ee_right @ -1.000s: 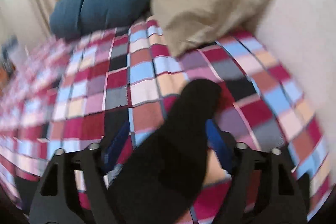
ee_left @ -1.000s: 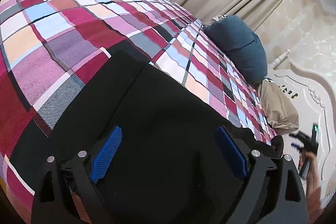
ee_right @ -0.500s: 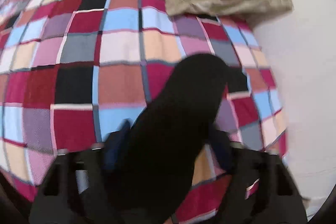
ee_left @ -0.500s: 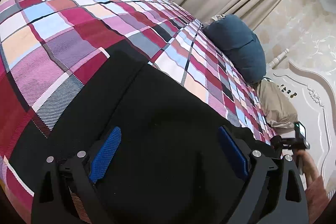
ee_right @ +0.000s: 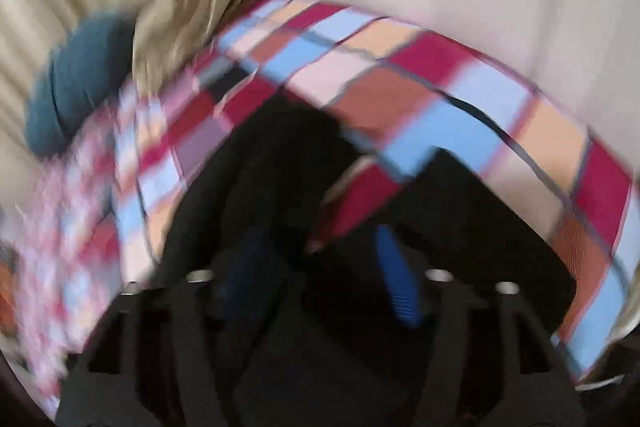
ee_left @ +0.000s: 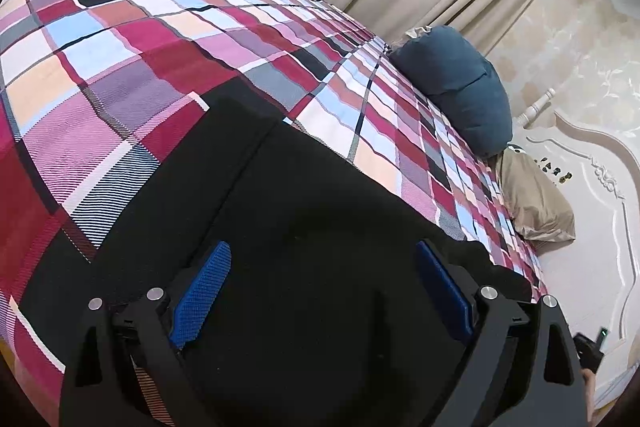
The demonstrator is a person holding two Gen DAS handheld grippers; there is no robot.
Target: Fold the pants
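We judge we are mid-fold: the black pants (ee_left: 304, 227) lie spread on the plaid bedspread (ee_left: 120, 39), a leg end reaching toward 12 o'clock in the right view. Next we need the right gripper (ee_right: 320, 275) to carry cloth across onto the rest. Its view is blurred; fabric sits between its pads, but we cannot tell the grip. The left gripper (ee_left: 320, 283) hovers low over the pants, jaws wide, holding nothing

Black pants (ee_left: 304, 235) on red-pink-blue plaid bedspread (ee_left: 168, 27).
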